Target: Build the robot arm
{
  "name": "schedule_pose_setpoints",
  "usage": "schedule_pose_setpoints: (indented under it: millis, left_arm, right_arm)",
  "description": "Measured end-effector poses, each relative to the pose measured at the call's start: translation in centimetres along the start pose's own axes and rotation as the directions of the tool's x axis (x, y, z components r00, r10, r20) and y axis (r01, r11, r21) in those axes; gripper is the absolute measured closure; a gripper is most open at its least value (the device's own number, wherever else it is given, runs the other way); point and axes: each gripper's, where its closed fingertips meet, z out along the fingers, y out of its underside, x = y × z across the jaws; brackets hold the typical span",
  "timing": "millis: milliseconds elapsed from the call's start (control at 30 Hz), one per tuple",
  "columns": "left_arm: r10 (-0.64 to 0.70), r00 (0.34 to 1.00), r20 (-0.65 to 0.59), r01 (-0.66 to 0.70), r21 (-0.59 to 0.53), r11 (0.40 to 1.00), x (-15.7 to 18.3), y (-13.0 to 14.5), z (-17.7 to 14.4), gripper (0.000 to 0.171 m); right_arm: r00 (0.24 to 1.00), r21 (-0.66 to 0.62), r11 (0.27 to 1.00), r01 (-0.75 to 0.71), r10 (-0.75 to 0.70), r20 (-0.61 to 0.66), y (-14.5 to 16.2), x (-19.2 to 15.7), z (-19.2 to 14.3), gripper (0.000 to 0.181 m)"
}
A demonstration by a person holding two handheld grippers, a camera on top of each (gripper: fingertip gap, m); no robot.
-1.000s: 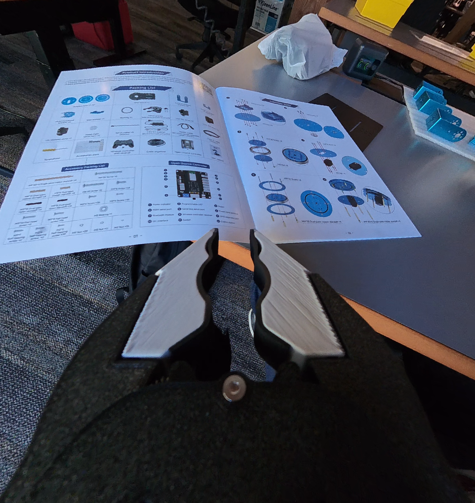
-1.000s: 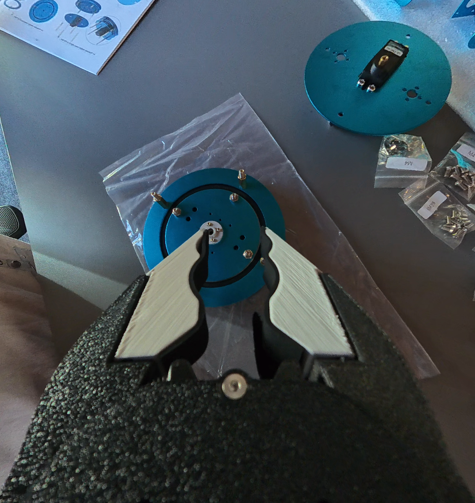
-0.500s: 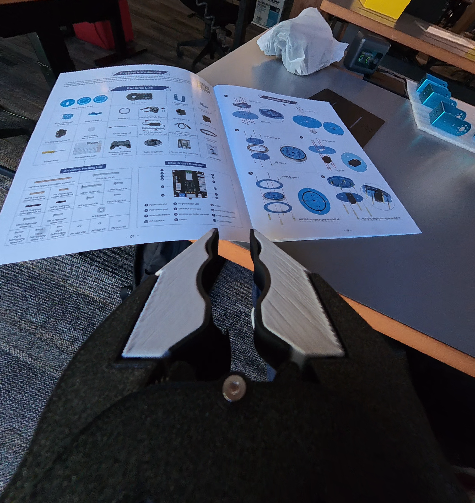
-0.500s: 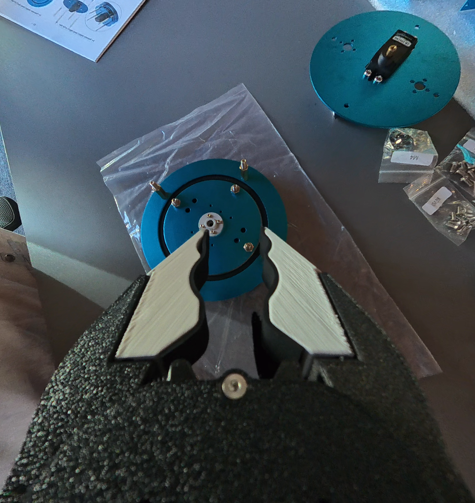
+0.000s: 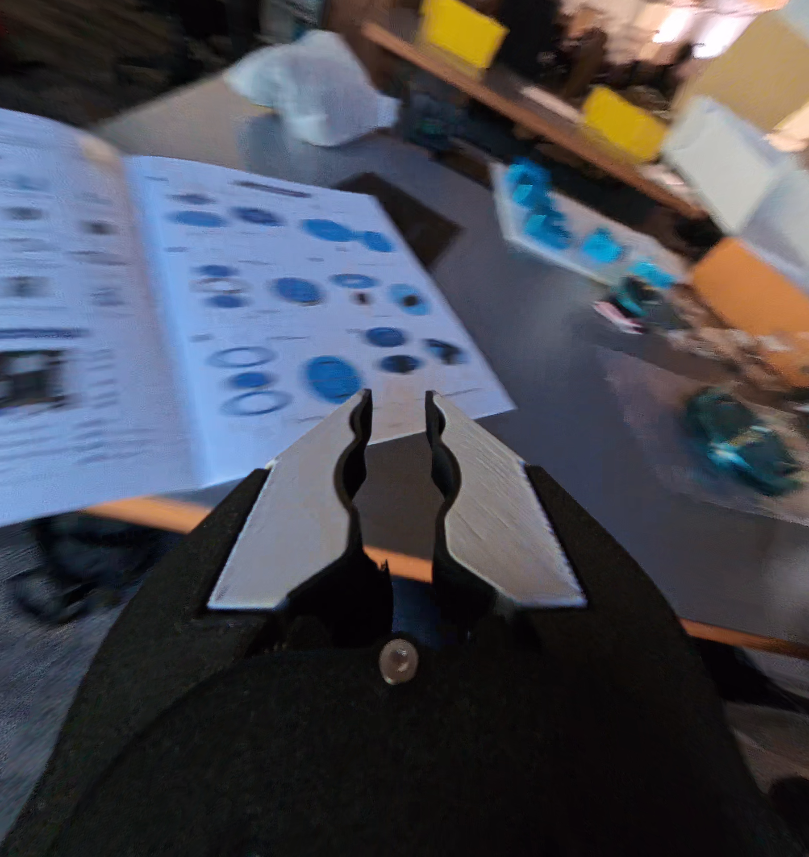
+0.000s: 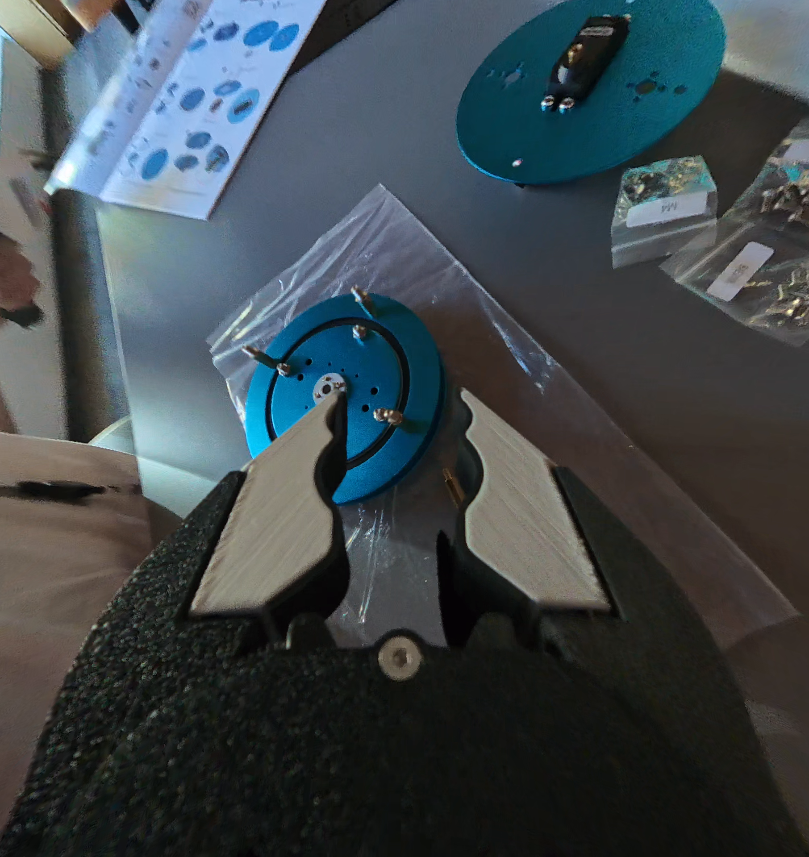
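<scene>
We are holding the right hand-held gripper (image 6: 400, 394) spread over the disc (image 6: 347, 399); left hand-held gripper (image 5: 398, 394) hovering empty, slightly parted, well apart from the disc.

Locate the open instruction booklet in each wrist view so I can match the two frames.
Left wrist view: the instruction booklet fills the left and centre, blurred, lying open over the table's near edge, just beyond the left gripper.
Right wrist view: the booklet sits in the top-left corner, far beyond the right gripper.
Shared landmark: the grey table under the booklet.
</scene>
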Motion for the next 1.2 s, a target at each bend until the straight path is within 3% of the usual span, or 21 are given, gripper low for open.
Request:
schedule_pose_setpoints:
  millis: [67, 167, 233, 300, 433, 567, 700, 800, 933, 1067, 1200]
  left_arm:
    - [-0.014, 0.964, -0.264, 0.001, -0.048, 0.999, 7.6, 0.5, 2.2, 0.149]
    - [-0.099, 0.814, -0.573, -0.011, -0.186, 0.982, 18.6, 2.6, 4.5, 0.149]
    - [-0.170, 0.735, -0.657, -0.043, -0.296, 0.954, 23.6, 4.4, 5.8, 0.148]
    - [-0.189, 0.729, -0.658, -0.082, -0.357, 0.930, 26.1, 5.9, 7.8, 0.148]
    - [-0.199, 0.737, -0.646, -0.118, -0.413, 0.903, 28.0, 7.3, 10.6, 0.148]
    - [-0.134, 0.722, -0.679, -0.194, -0.384, 0.903, 29.1, 8.1, 10.1, 0.147]
    - [-0.107, 0.753, -0.649, -0.224, -0.406, 0.886, 29.2, 9.4, 10.1, 0.147]
    - [-0.104, 0.775, -0.623, -0.217, -0.418, 0.882, 28.8, 9.6, 10.4, 0.148]
    - [-0.083, 0.798, -0.596, -0.205, -0.400, 0.893, 28.0, 9.1, 10.4, 0.148]
    - [-0.068, 0.813, -0.579, -0.184, -0.366, 0.912, 27.0, 8.2, 9.9, 0.148]
    - [-0.071, 0.811, -0.580, -0.166, -0.345, 0.924, 26.5, 7.7, 9.4, 0.148]
  right_arm:
    - [0.996, -0.003, 0.998, -0.055, 0.055, 0.068, -0.3, 0.4, -0.1, 0.141]
    - [0.979, -0.064, 0.990, -0.122, 0.131, 0.158, 0.0, 0.8, 0.3, 0.141]
    - [0.972, -0.103, 0.986, -0.132, 0.149, 0.181, 0.2, 1.3, 0.6, 0.141]
    - [0.955, -0.171, 0.974, -0.149, 0.187, 0.230, 0.7, 1.2, 1.1, 0.141]
    - [0.934, -0.235, 0.966, -0.108, 0.180, 0.309, 0.6, 0.4, 1.4, 0.143]
    - [0.961, -0.205, 0.969, 0.136, -0.079, 0.265, 0.7, 0.1, 1.3, 0.144]
    - [0.919, -0.136, 0.920, 0.368, -0.337, 0.206, 0.1, -1.6, 1.7, 0.151]
    - [0.909, -0.123, 0.905, 0.408, -0.390, 0.147, -1.3, -2.8, 3.3, 0.155]
    - [0.844, -0.147, 0.845, 0.515, -0.469, 0.259, -0.9, -6.4, 4.6, 0.155]
    - [0.775, -0.236, 0.742, 0.627, -0.566, 0.280, 0.5, -7.6, 5.6, 0.158]
    - [0.763, -0.247, 0.728, 0.639, -0.562, 0.320, 1.0, -8.6, 6.2, 0.166]
